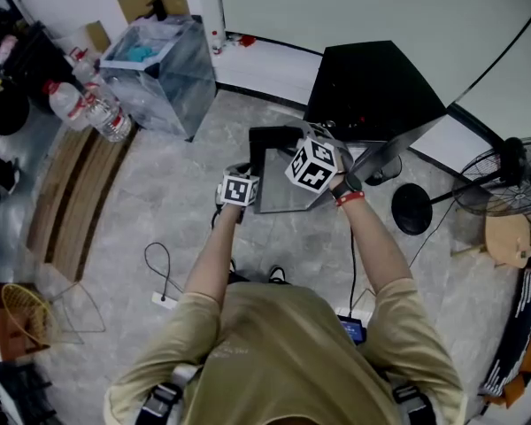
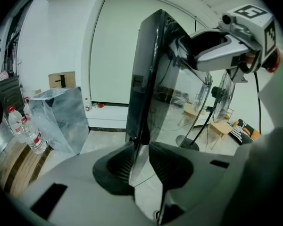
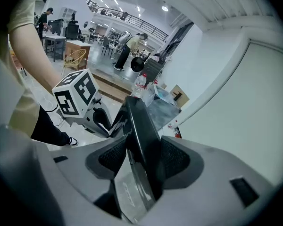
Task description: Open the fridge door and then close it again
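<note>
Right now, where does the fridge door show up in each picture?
Head view: fridge door at centre, swung open beside the black fridge.
Left gripper view: fridge door upright at centre, between the jaws.
Right gripper view: fridge door's dark edge at centre, between the jaws.
Shared landmark: clear bin.

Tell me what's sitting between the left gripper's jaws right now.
The open fridge door's edge, gripped from both sides; the left gripper view shows it.

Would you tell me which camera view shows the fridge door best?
The left gripper view: the glossy dark fridge door rises almost full height, reflective face showing, its edge in the left tongs. The right gripper view shows only its edge in the right tongs; the head view sees it from above, foreshortened.
</note>
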Tool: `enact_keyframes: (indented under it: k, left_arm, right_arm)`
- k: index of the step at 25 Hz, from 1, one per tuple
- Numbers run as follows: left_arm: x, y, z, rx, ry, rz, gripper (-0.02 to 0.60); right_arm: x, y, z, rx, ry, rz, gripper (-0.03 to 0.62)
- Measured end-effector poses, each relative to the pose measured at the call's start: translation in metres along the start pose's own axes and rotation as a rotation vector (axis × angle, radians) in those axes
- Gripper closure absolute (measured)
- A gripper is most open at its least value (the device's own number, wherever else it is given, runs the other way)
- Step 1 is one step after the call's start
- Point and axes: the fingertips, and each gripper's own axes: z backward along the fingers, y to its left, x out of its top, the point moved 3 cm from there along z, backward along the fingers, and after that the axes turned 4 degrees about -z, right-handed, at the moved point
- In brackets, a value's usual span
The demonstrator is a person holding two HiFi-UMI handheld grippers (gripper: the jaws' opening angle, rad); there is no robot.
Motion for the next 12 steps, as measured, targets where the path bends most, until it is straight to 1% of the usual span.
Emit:
enact_keyframes:
  k: [7,12]
  left_arm:
    - [-0.015,-0.011,0.013,0.045,0.0,0.023,0.474]
    - [-0.022,-0.021,0.019,0.064,-0.007,0.043,0.474]
  right_arm:
    - [-0.002,0.015,0.009,0.023,-0.016,0.024,0.359]
    - [-0.004,0.022,0.016,0.039,-0.032,0.042,0.358]
